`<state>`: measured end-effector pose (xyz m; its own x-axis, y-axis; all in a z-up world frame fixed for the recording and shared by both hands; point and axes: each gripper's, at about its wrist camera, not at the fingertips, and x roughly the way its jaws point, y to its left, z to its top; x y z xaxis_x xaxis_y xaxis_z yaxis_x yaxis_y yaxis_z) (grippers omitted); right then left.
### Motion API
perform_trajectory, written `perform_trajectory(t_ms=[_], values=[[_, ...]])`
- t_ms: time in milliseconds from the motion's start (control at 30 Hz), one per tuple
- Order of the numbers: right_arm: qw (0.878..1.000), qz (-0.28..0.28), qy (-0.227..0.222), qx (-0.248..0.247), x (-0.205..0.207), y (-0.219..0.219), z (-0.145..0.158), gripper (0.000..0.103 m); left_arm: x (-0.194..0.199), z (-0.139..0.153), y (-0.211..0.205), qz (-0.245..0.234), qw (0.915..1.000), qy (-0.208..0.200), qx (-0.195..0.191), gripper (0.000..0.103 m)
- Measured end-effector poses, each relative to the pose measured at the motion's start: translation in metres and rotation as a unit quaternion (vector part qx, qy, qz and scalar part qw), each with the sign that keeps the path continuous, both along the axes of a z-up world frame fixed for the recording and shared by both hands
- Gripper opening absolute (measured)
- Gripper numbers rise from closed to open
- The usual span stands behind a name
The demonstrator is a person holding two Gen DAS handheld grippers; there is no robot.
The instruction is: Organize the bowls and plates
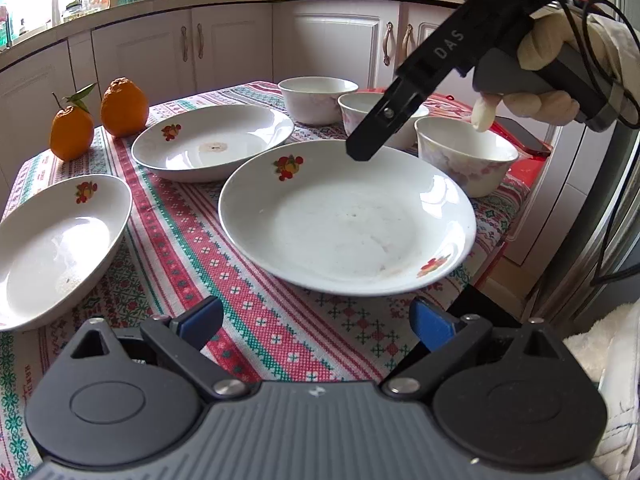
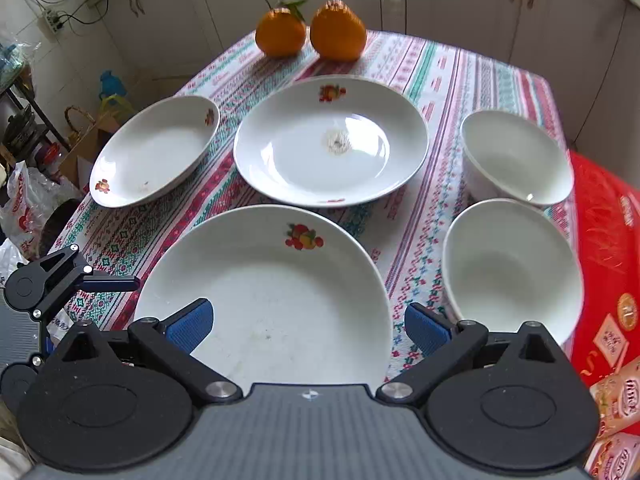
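Three plates and three bowls sit on the tabletop (image 2: 460, 80), all apart. Nearest plate (image 2: 264, 300) is the landmark: a second plate (image 2: 332, 140) behind it, bowls (image 2: 512, 264) to its right. Left gripper (image 1: 316, 324) and right gripper (image 2: 308, 324) both hover near it, fingers (image 2: 188, 324) wide, empty.

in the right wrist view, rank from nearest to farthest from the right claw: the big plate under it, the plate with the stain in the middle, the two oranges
1. Big plate, directly beneath the right claw.
2. Stained plate, mid-table, straight ahead.
3. Two oranges, far table edge; side by side, too close to rank apart.
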<state>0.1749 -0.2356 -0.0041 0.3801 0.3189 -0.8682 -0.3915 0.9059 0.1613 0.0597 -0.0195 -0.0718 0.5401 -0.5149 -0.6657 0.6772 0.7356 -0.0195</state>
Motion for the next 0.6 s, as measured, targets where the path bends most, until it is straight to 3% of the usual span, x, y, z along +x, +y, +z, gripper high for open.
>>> perform_trajectory(t_ms=[200,600], values=[[1.0,-0.005,0.023,-0.005,0.013,0.002,-0.009,0.101,0.003,0.0,-0.004,-0.01,0.9999,0.002,-0.004,0.099],[0.999,-0.004,0.053,-0.008,0.029,0.002,-0.021,0.086,0.005,-0.001,-0.011,-0.027,0.9996,0.0,-0.006,0.096]])
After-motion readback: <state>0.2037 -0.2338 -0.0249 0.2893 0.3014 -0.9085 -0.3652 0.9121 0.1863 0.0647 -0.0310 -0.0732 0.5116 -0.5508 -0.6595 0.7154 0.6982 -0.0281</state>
